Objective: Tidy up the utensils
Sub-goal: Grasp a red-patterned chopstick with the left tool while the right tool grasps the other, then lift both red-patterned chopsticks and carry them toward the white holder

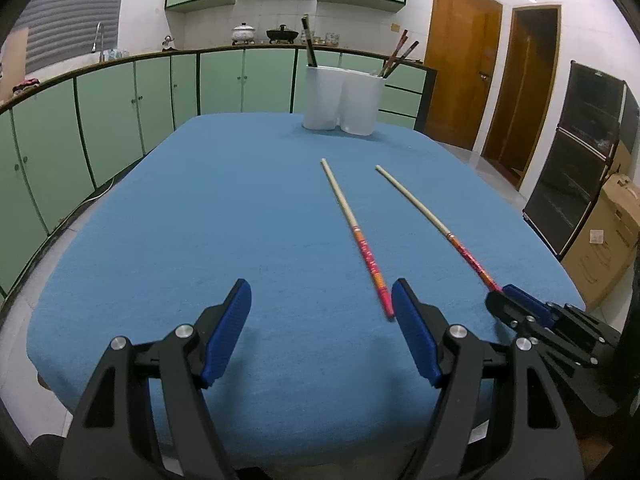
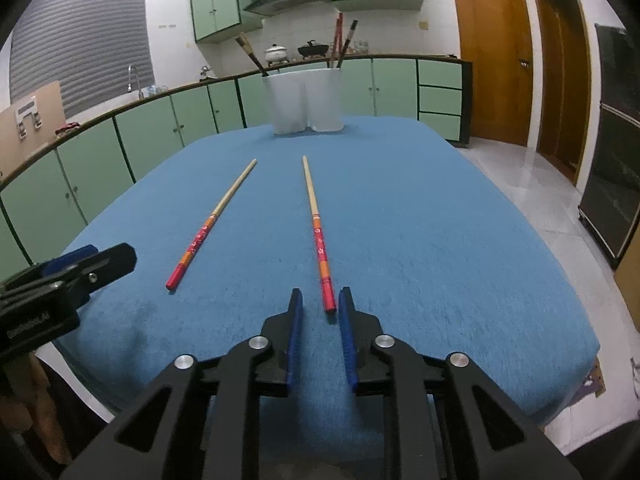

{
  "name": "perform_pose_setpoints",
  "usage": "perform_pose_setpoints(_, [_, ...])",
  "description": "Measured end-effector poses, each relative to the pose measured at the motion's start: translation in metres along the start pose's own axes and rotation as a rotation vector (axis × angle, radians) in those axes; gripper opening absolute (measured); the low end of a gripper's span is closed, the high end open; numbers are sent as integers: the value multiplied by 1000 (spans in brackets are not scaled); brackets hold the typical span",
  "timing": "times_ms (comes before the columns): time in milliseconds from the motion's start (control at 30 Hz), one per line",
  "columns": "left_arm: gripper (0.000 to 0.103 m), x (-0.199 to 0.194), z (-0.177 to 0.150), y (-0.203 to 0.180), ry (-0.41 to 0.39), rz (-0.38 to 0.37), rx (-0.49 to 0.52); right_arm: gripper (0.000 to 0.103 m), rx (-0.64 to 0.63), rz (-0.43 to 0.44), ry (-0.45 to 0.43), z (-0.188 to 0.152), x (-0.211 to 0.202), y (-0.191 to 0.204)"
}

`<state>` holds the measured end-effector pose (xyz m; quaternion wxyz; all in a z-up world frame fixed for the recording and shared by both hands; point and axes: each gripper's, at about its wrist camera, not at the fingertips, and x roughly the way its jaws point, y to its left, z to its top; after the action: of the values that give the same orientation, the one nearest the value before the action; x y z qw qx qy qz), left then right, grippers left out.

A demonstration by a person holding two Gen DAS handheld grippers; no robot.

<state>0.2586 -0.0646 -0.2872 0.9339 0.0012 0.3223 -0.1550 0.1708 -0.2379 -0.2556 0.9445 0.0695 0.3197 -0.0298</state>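
Observation:
Two chopsticks with red and orange handles lie apart on the blue tablecloth (image 1: pixel 200 220). The left chopstick (image 1: pixel 354 232) (image 2: pixel 212 222) ends just beside the right finger of my open left gripper (image 1: pixel 321 300). The right chopstick (image 1: pixel 436 224) (image 2: pixel 318 236) has its red end between the fingers of my right gripper (image 2: pixel 320 300), which is open a little and not closed on it. The right gripper shows in the left wrist view (image 1: pixel 520 304). Two white holders (image 1: pixel 342 98) (image 2: pixel 304 98) with chopsticks in them stand at the far edge.
The table's edges drop to a tiled floor on the right (image 2: pixel 520 176). Green cabinets (image 1: pixel 120 104) and a counter run behind and to the left. Wooden doors (image 2: pixel 492 56) and a dark cabinet (image 1: pixel 580 152) stand at the right.

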Motion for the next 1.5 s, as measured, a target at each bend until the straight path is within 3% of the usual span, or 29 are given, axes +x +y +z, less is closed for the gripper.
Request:
perform_pose_setpoints(167, [71,8,-3,-13,9,-1,6,9,79,-71,-9,2,1,-29])
perform_pose_setpoints(367, [71,20,-7,-29,20,15,28,8,86,-53,-14,-5,-7,-32])
perform_pose_setpoints(500, [67,31,-9,-32,37,41,37,13,76,-24,-16,-6,-9,-34])
perform_pose_setpoints(633, [46,33,-8,-28,15,63,37,21,36,-23,-29,-4,-4,-33])
perform_pose_setpoints(767, [12,32,-7,-20,6,62,20,23,16,-25,-25,-2,1,-28])
perform_pose_setpoints(800, [8,31,-7,-16,5,59,15,23,15,-17,-19,-1,1,-27])
perform_pose_setpoints(1033, [9,27,-8,-12,13,30,16,21,-16,-8,-20,-6,-5,-18])
perform_pose_setpoints(1167, [15,29,-7,-13,17,28,23,19,-37,-27,-23,-5,-2,-14])
perform_pose_setpoints(1233, [14,30,-7,-12,17,16,21,8,-49,-29,-23,-5,0,-11])
perform_pose_setpoints(1267, [9,30,-6,-12,17,8,20,6,-58,-34,-25,-5,0,-10])
perform_pose_setpoints(1500, [5,12,2,-10,14,-38,0,6,-16,-5,-42,8,-23,-14])
